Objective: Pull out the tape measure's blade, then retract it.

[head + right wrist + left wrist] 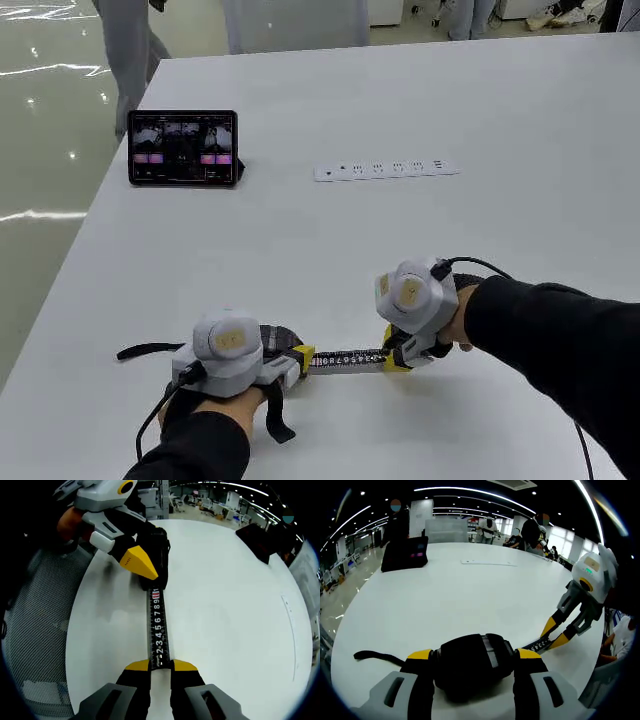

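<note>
A black tape measure case lies near the table's front edge, clamped between the yellow-tipped fingers of my left gripper. In the head view the case sits beside my left gripper. Its blade, printed with numbers, runs a short way out across the white table to my right gripper, which is shut on the blade's end. The blade spans the gap to my right gripper. From the left gripper view, the right gripper pinches the blade at the right.
A black strap trails left from the case. Standing at the back left is a dark tablet, with a white power strip lying mid-table. The table's left edge is close. People stand beyond the far end.
</note>
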The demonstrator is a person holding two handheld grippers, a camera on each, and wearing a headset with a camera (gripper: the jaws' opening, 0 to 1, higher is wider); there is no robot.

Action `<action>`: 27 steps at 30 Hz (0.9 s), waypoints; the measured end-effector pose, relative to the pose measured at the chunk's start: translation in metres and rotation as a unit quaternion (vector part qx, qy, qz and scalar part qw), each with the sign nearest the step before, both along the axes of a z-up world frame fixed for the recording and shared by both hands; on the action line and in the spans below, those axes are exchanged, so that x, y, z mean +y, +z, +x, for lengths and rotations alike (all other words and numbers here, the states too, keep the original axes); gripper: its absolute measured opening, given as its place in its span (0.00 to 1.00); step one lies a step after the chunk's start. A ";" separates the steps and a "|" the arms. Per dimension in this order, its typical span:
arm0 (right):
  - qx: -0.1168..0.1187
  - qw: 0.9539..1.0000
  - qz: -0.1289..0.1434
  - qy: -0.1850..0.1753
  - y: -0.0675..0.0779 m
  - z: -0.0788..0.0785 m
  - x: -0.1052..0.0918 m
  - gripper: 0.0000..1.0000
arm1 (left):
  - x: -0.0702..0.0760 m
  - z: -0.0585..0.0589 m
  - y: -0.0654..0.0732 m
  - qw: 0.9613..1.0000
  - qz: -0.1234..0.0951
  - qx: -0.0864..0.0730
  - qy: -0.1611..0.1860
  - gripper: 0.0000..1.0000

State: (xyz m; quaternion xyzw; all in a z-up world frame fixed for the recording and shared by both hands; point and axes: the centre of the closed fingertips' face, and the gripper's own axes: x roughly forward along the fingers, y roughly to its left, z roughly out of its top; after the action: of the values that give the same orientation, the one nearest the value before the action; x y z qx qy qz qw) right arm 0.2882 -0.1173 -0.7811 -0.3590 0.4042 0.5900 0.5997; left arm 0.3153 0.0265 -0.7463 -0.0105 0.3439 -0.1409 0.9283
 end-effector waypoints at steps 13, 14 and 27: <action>-0.001 1.000 0.002 0.001 0.000 0.000 0.007 0.11 | 0.000 0.000 0.001 1.000 -0.001 0.000 0.000 0.60; -0.001 1.000 0.003 0.001 0.000 0.000 0.007 0.11 | 0.000 0.000 0.001 1.000 -0.001 0.000 0.000 0.60; -0.005 1.000 0.004 0.005 0.000 0.000 0.013 0.10 | 0.000 0.000 0.001 1.000 -0.001 0.000 0.000 0.60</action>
State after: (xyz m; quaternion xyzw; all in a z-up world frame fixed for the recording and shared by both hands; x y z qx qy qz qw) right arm 0.2878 -0.1039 -0.7806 -0.3614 0.3971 0.5932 0.5999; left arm 0.3148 0.0264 -0.7455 -0.0113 0.3442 -0.1414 0.9281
